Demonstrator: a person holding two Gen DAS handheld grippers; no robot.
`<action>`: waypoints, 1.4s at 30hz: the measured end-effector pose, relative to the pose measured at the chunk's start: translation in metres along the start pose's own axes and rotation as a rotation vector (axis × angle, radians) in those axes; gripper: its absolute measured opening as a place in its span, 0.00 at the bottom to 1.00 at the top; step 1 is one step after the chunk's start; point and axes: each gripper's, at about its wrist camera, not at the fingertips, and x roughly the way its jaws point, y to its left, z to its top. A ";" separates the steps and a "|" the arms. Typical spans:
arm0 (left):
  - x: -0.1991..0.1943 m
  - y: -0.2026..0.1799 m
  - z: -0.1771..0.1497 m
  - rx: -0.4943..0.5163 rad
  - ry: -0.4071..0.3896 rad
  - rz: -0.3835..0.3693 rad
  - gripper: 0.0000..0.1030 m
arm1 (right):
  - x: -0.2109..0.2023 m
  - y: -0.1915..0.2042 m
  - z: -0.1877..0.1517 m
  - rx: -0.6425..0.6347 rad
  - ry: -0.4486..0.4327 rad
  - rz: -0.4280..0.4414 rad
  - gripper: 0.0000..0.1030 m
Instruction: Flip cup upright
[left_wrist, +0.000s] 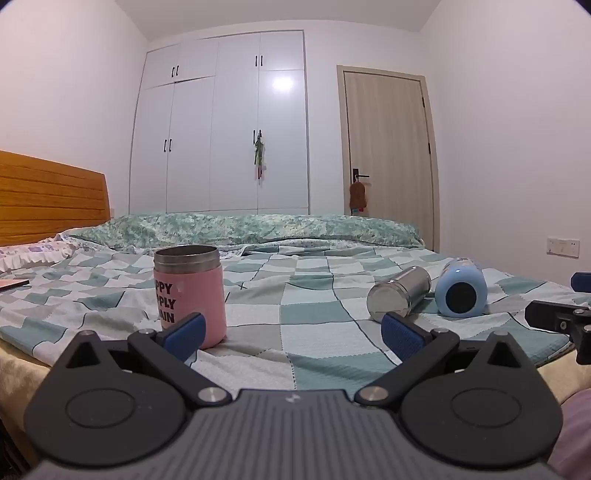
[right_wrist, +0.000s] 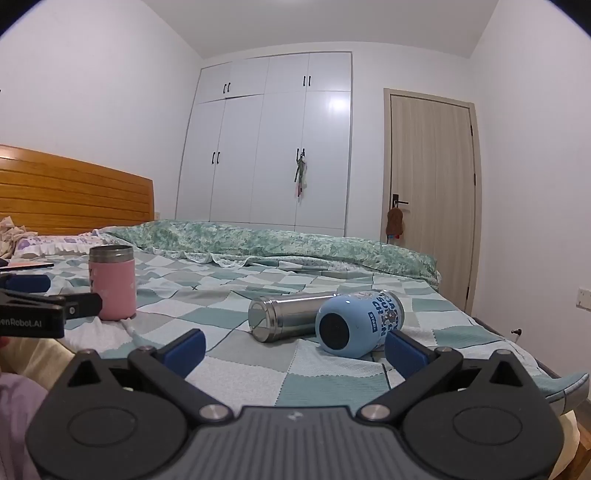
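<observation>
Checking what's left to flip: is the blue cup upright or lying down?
Lying down. The blue cup rests on its side on the bedspread, round base facing the camera.

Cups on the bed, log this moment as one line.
pink cup upright | steel cup on side | blue cup on side, touching steel | left tool open, empty | right tool open, empty

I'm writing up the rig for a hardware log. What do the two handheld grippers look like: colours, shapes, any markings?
Both match. The left gripper and the right gripper each have a ribbed grey body with a small pale logo, two matte black rounded lobes with disc covers, black angled link arms on silver pivot pins, and blue ribbed pads. White lettering on the left gripper's side reads "enRobot.AI" in the right wrist view. No cables show.
</observation>
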 end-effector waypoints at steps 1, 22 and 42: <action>-0.002 0.002 -0.001 0.000 -0.003 -0.002 1.00 | 0.000 0.000 0.000 0.000 0.000 0.000 1.00; -0.003 0.002 -0.001 -0.001 -0.007 -0.003 1.00 | 0.000 0.000 0.000 -0.002 0.000 0.000 1.00; -0.003 0.002 -0.002 -0.003 -0.009 -0.003 1.00 | 0.000 0.001 0.000 -0.004 0.001 -0.001 1.00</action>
